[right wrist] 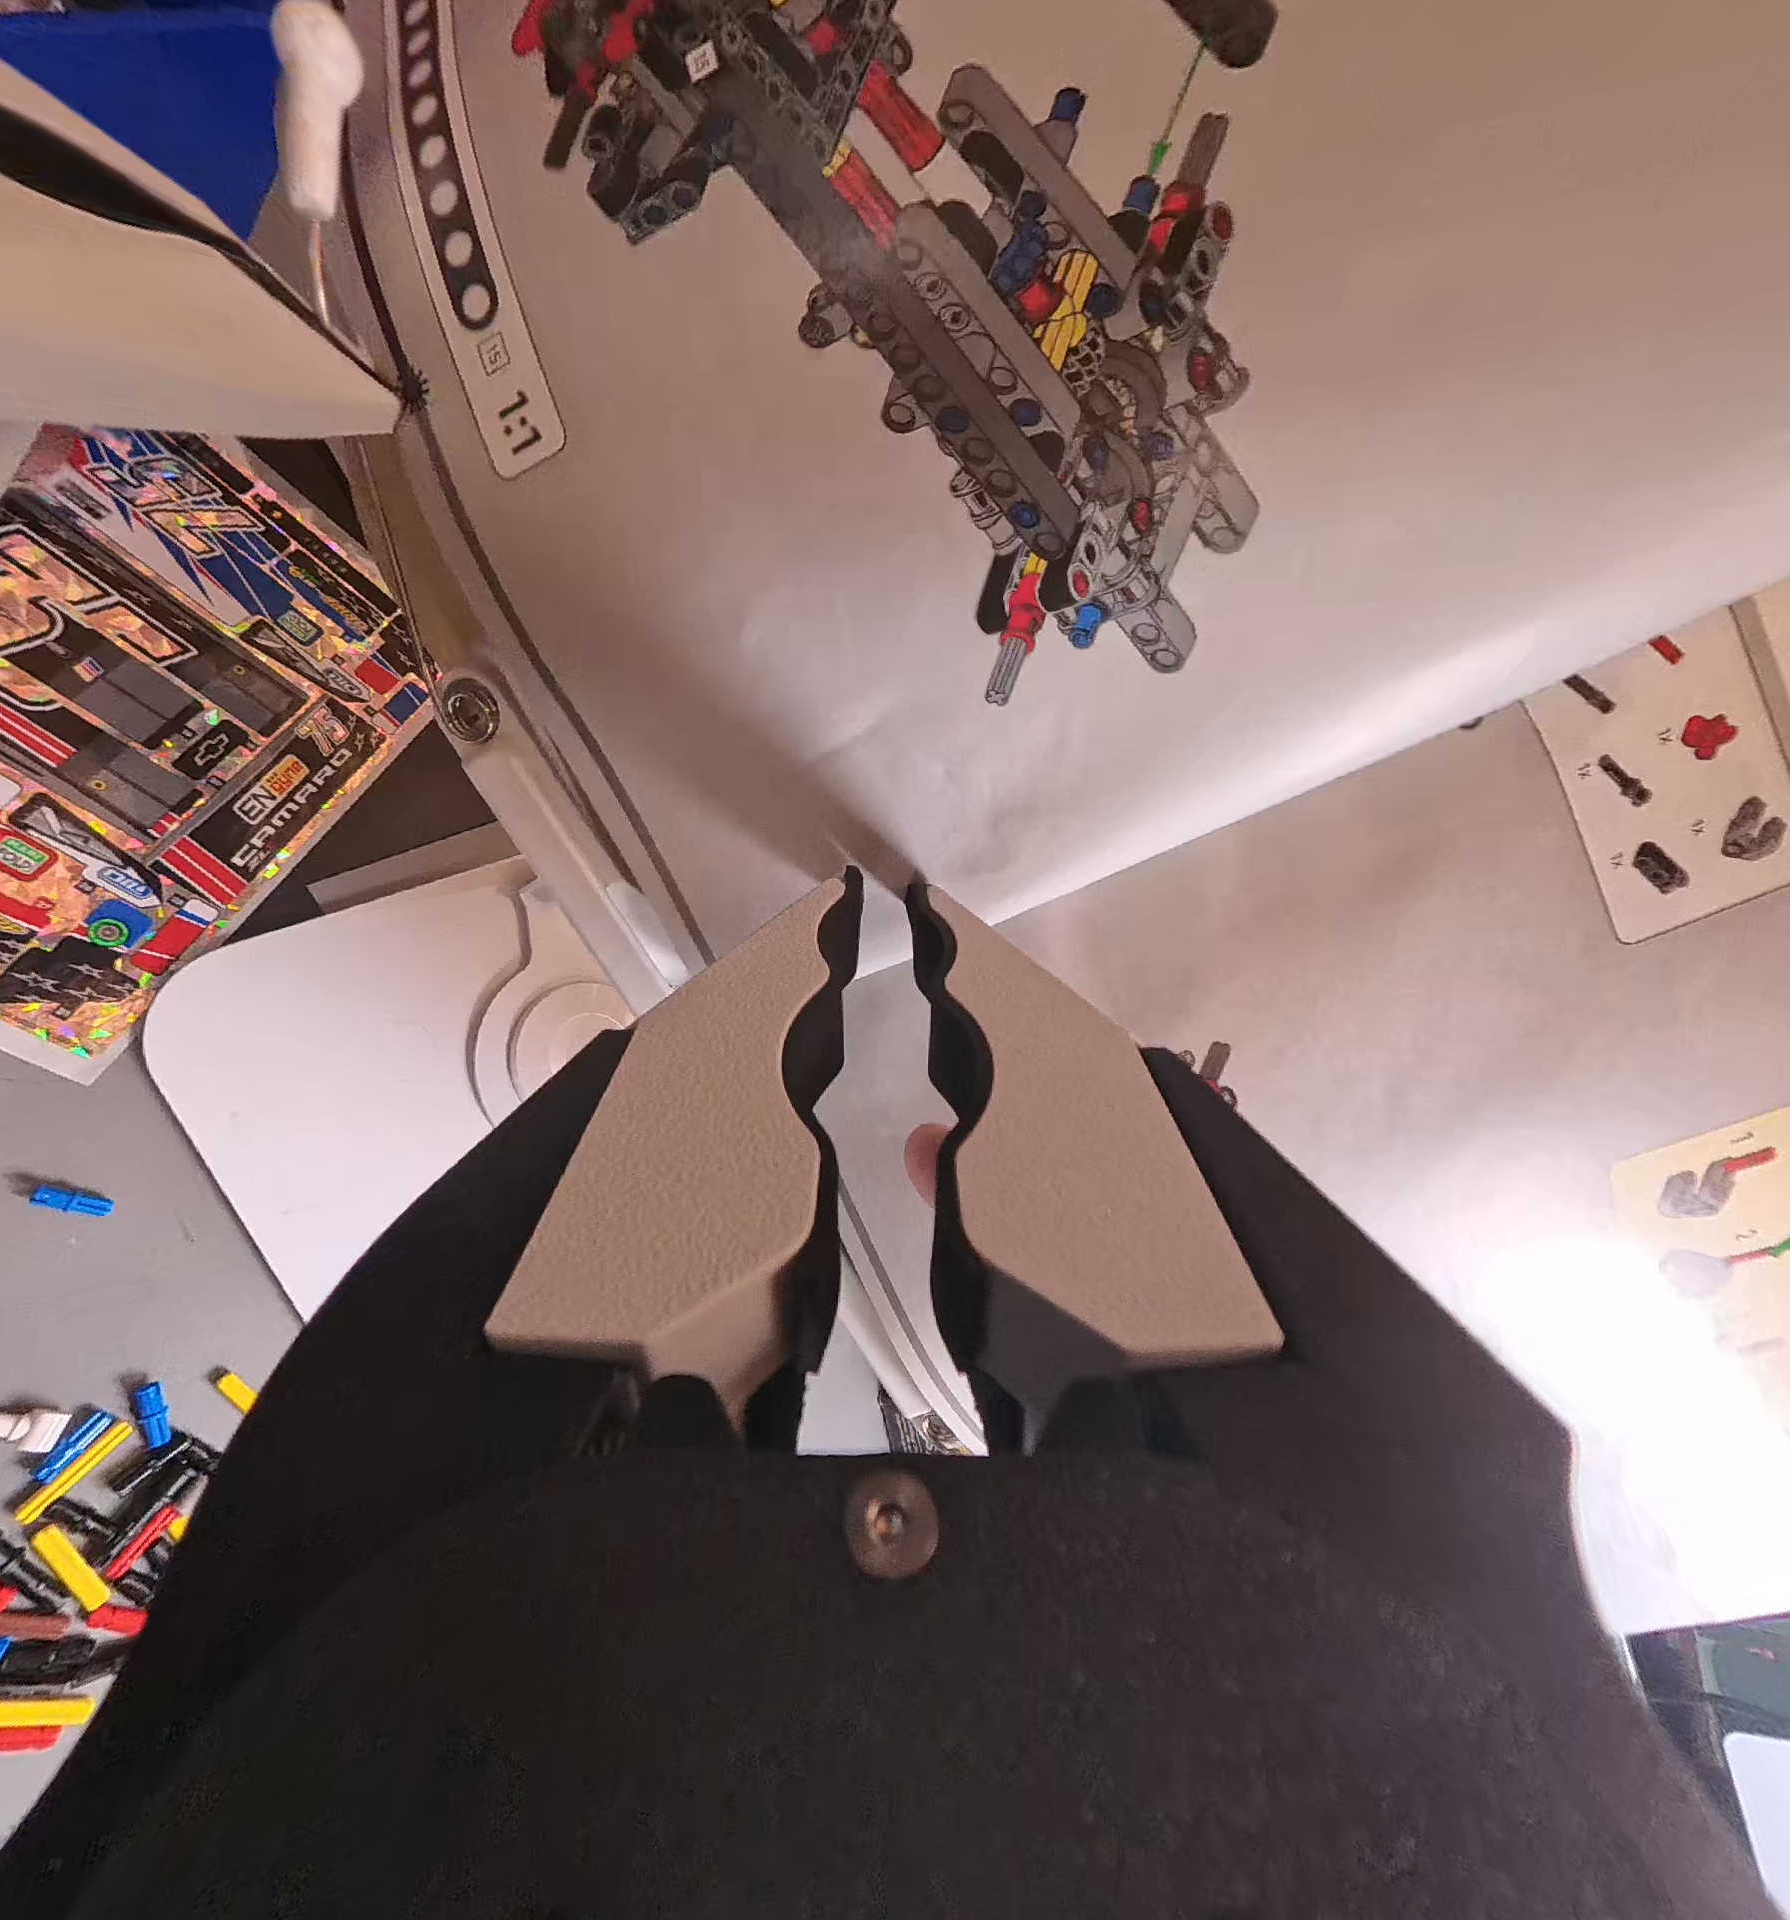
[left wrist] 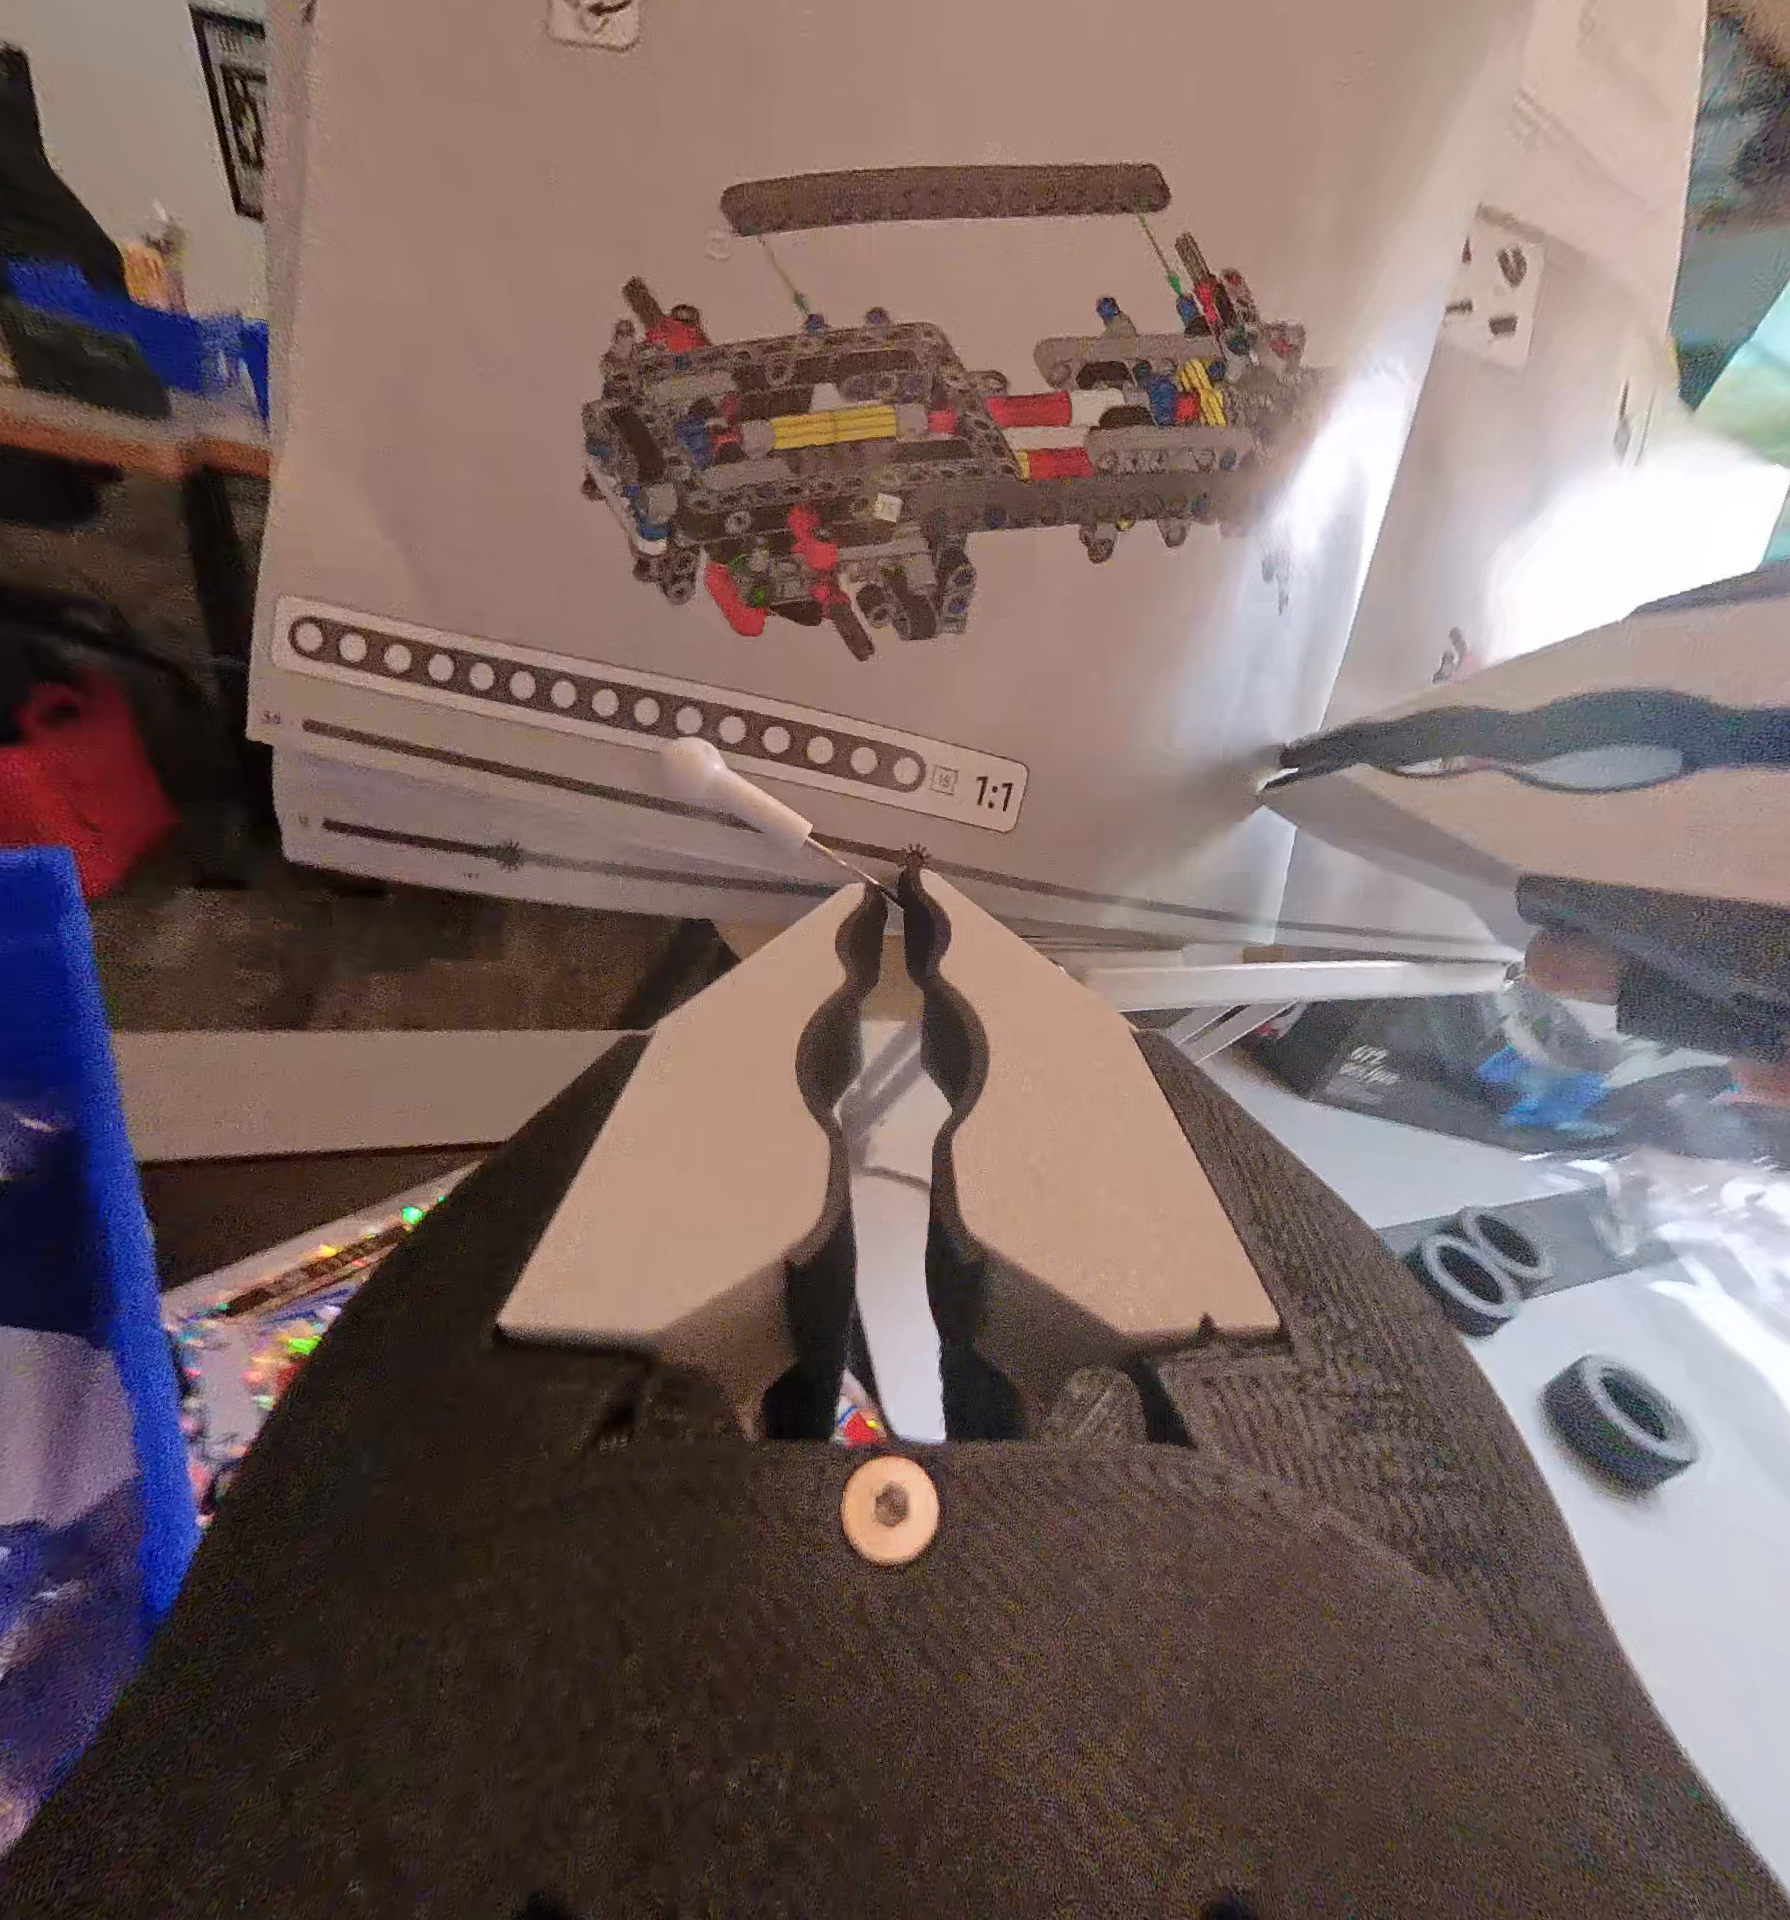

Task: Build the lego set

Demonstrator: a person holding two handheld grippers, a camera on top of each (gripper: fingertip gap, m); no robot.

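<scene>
The instruction booklet (left wrist: 818, 436) stands open on a white book stand (right wrist: 351, 1049); its page shows a drawn chassis. My left gripper (left wrist: 893, 891) is at the page's bottom edge. Its jaws are closed on the thin wire of the stand's white page clip (left wrist: 735, 795). It also shows in the right wrist view (right wrist: 397, 400) at the upper left. My right gripper (right wrist: 883, 891) pinches the curled right-hand page (right wrist: 1286, 935) at its edge. It also shows in the left wrist view (left wrist: 1275, 774), reaching in from the right. Loose Lego pins and axles (right wrist: 60, 1538) lie on the grey table.
A blue bin (left wrist: 18, 1039) stands at the left. Black tyres (left wrist: 1618, 1423) lie on a white surface at the right. A shiny sticker sheet (right wrist: 143, 727) lies beside the stand. A single blue pin (right wrist: 70, 1200) lies apart. A fingertip (right wrist: 922, 1153) shows between my right jaws. The left gripper's tips are roughly 11 cm from the right gripper's.
</scene>
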